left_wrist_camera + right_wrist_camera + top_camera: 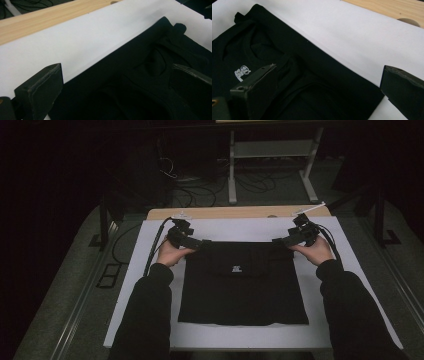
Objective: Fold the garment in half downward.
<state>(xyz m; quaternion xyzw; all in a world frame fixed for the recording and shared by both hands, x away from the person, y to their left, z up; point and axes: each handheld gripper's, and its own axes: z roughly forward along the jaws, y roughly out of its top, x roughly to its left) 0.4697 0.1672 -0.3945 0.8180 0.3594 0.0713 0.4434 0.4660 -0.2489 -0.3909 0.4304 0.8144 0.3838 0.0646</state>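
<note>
While the folded black T-shirt (243, 282) lies flat on the white sheet (150, 270) covering the desk (225, 213), the left gripper (199, 243) hangs open at its far left corner; the right gripper (280, 241) gapes likewise at the far right corner; a small white logo (242, 72) faces up.

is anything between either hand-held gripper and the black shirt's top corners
Nothing visible. The left hand-held gripper and right hand-held gripper sit open at the black shirt's far corners, jaws straddling its edge on the white board.
</note>
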